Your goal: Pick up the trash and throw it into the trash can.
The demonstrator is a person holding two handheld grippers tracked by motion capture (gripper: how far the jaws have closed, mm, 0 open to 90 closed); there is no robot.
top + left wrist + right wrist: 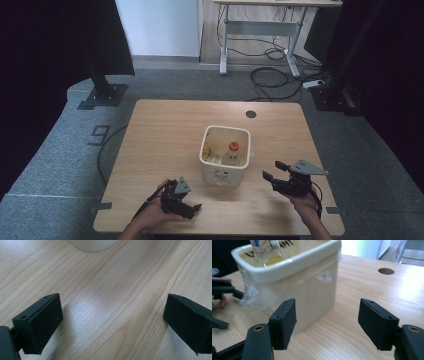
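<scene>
Both grippers gaping wide and holding nothing: left gripper (186, 206) is sitting low at bottom centre-left, jaws angling down at the table (160, 130), right gripper (275, 171) is hovering at lower right, aiming at the cream bin (224, 172) mid-frame with an orange-capped bottle (233, 150) standing inside.

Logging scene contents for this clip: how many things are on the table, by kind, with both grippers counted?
Cream bin: 1
Bottle with orange cap, standing in the bin: 1
Grippers, left gripper and right gripper, jaws apart: 2
Total: 4
</scene>
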